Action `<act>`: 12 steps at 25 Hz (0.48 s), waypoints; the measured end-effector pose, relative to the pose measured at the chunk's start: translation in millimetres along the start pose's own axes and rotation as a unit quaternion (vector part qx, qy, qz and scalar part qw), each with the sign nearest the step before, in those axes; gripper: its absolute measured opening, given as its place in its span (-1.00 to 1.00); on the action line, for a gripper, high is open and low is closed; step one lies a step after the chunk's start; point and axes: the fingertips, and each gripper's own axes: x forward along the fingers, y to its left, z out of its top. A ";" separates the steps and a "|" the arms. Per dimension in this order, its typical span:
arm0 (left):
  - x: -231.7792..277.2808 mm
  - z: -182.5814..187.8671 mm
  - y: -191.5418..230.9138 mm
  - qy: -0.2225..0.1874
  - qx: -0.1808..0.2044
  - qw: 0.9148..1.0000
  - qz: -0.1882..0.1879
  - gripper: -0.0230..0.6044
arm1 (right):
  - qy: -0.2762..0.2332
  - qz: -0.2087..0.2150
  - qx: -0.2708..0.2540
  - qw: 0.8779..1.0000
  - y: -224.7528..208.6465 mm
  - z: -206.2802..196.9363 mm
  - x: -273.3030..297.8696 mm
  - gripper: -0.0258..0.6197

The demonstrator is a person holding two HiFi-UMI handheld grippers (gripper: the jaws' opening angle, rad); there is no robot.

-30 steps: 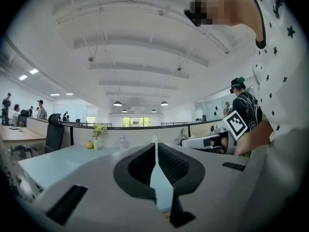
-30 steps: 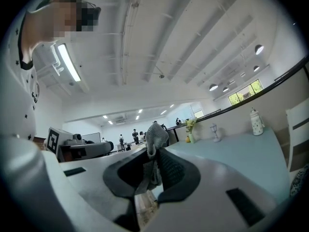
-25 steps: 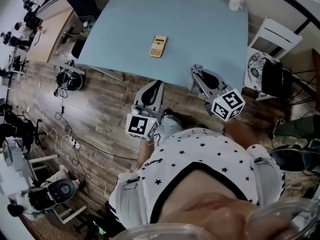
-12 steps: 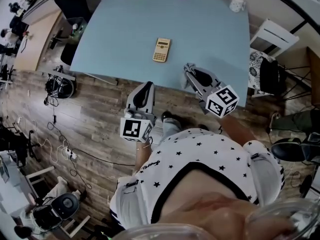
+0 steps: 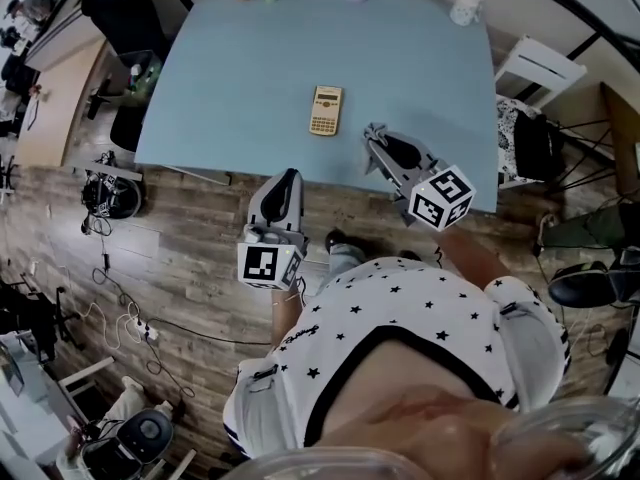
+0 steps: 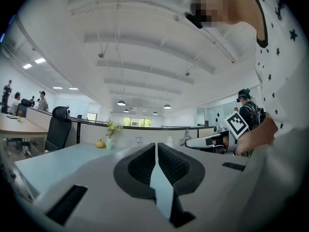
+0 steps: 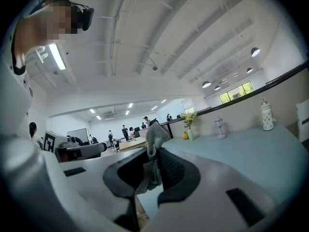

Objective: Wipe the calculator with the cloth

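My right claw (image 7: 153,153) has its jaws clamped on a grey cloth (image 7: 153,137), whose bunched end stands up past the fingertips. In the head view this claw reaches in over the near edge of the pale blue table (image 5: 420,58). The calculator (image 5: 325,109) lies flat on the table at about 10 o'clock from the claw's tip, near it but apart, with nothing touching it. My left claw (image 5: 287,178) has its jaws pressed together with nothing between them and sits at the table's near edge, the calculator at 1 o'clock from it. A white jar (image 5: 465,6) stands at the table's far edge, at 1 o'clock from the right claw.
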 end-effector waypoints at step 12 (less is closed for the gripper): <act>15.9 6.0 52.7 0.002 0.006 1.000 -0.025 -0.80 | -0.013 -0.032 0.008 0.999 -7.6 7.8 46.0 -0.76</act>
